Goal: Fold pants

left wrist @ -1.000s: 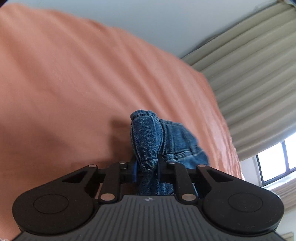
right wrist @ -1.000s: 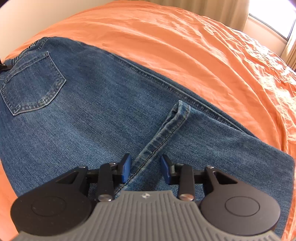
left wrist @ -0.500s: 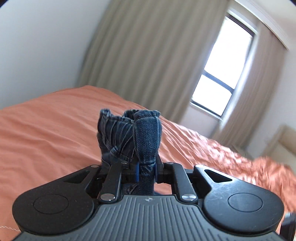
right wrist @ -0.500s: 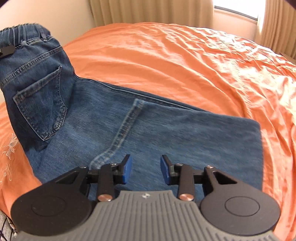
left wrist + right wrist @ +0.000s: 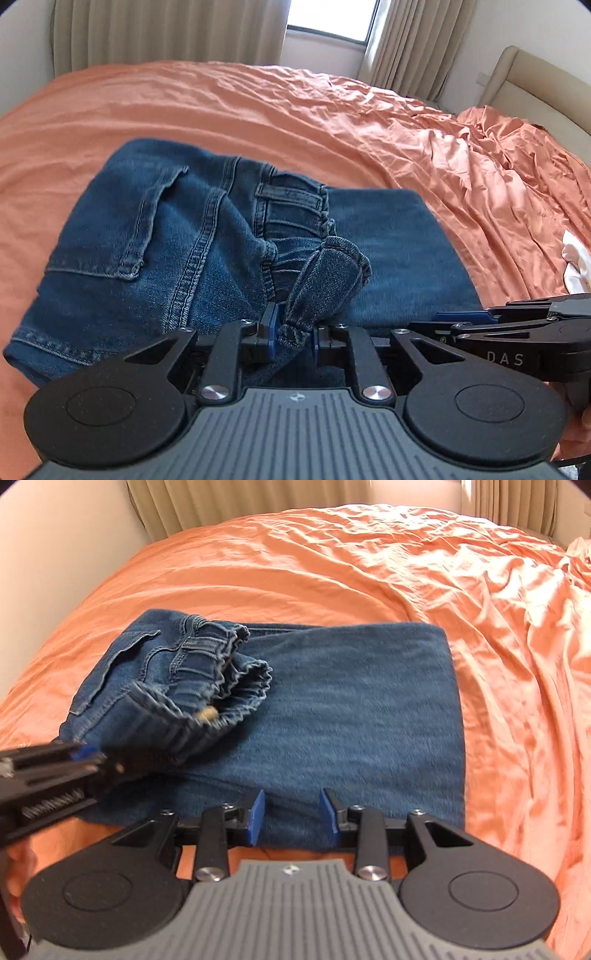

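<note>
Blue jeans (image 5: 147,240) lie on the orange bed (image 5: 258,103), the seat part with its back pocket folded over the flat legs (image 5: 351,720). My left gripper (image 5: 294,332) still pinches the bunched elastic waistband (image 5: 325,280) between its blue pads, and its jaws are opening. From the right wrist view the left gripper (image 5: 92,760) comes in blurred from the left, against the waistband (image 5: 221,679). My right gripper (image 5: 293,816) is open above the near edge of the legs, with nothing between its pads. In the left wrist view the right gripper (image 5: 461,315) shows at the right edge.
The orange cover is crumpled in a heap (image 5: 498,155) at the right, with a white cloth (image 5: 576,266) beside it. A beige headboard (image 5: 535,85) stands at the far right. Curtains (image 5: 166,33) and a window (image 5: 328,18) are behind the bed. A wall (image 5: 55,554) borders the left side.
My left gripper has swung and rolled round, carrying the waistband over onto the legs. My right gripper has drawn back to the near edge of the legs, still open.
</note>
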`<state>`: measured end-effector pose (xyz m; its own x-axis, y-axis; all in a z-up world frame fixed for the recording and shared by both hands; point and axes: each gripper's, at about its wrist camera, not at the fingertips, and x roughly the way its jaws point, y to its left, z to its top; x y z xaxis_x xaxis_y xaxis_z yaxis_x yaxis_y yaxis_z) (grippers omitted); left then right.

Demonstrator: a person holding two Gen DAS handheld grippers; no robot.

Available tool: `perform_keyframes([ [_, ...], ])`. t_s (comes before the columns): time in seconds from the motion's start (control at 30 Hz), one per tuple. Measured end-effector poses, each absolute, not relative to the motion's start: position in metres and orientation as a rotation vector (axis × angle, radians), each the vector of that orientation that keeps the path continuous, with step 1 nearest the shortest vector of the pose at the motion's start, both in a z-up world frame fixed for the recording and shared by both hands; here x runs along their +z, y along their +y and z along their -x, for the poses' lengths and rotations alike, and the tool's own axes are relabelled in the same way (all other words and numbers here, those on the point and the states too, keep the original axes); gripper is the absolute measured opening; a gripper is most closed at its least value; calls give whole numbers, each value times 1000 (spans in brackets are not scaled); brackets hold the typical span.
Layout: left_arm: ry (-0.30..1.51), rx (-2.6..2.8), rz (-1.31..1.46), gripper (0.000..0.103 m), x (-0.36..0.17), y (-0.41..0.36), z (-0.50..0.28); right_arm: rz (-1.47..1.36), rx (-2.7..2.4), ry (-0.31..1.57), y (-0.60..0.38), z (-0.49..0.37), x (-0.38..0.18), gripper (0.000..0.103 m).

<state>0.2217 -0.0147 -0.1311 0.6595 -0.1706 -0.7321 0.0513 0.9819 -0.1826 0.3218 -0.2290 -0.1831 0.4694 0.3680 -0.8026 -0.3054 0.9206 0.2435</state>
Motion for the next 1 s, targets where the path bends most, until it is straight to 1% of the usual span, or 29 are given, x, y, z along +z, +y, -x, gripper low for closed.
perform_keyframes([
  [0.03,863,-130,169,20,-128,-7,-211,-73,416,1002,-230,-320,-184,31],
  [0.13,892,-149,233,22,-119,6,-216,-68,418,1002,-233,-318,-188,31],
  [0.17,905,-163,260,26,-119,10,-218,-69,419,1001,-233,-317,-189,31],
  [0.2,919,-185,295,36,-119,12,-223,-70,418,999,-233,-317,-190,31],
  [0.23,929,-209,337,42,-119,17,-225,-72,419,996,-233,-316,-190,31],
  [0.27,938,-240,393,49,-119,21,-227,-75,422,992,-233,-315,-189,31],
  [0.3,942,-253,430,52,-118,25,-227,-77,424,987,-232,-315,-188,31],
  [0.5,901,-295,589,54,-102,49,-224,-83,445,942,-229,-312,-171,32],
  [0.7,813,-209,561,56,-75,78,-229,-102,474,891,-217,-315,-149,32],
  [0.87,807,-100,546,55,-79,114,-239,-176,494,886,-207,-329,-143,32],
  [1.0,820,-56,549,55,-90,136,-245,-278,510,910,-199,-352,-150,33],
])
